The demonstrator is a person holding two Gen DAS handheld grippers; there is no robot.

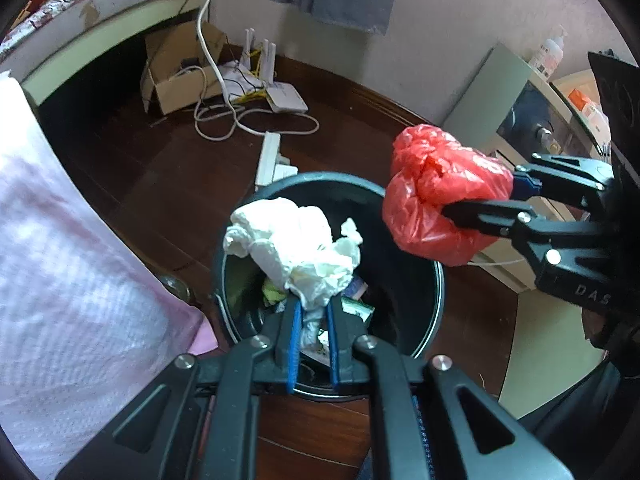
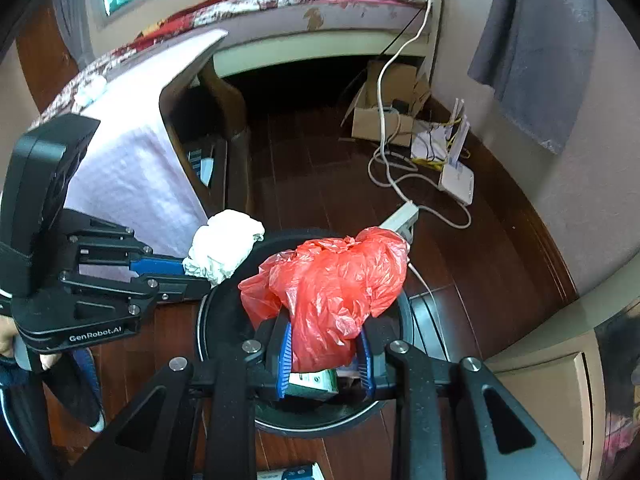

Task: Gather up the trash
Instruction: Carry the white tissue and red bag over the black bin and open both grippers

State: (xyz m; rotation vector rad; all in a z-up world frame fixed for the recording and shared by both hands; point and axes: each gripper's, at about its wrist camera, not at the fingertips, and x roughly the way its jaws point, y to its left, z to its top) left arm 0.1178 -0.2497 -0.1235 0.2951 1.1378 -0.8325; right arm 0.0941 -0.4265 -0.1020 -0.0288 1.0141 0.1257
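Note:
A crumpled white tissue wad (image 1: pixel 298 250) is pinched in my left gripper (image 1: pixel 311 312), which is shut on it right above the open black trash bin (image 1: pixel 420 280). The same tissue wad (image 2: pixel 224 246) shows at the left of the right wrist view, over the bin's left rim (image 2: pixel 202 320). My right gripper (image 2: pixel 325 344) is shut on a bunched red plastic bag (image 2: pixel 336 284), held above the bin. In the left wrist view the red bag (image 1: pixel 436 196) hangs over the bin's right rim, with the right gripper (image 1: pixel 472 200) reaching in from the right. Scraps of packaging lie inside the bin.
A bedside stand draped in pink-white cloth (image 1: pixel 72 272) is close on the bin's left. A white power strip (image 1: pixel 270 158), cables, a router (image 1: pixel 286 96) and a cardboard box (image 1: pixel 180 68) lie on the dark wood floor behind. A pale cabinet (image 1: pixel 516 96) is to the right.

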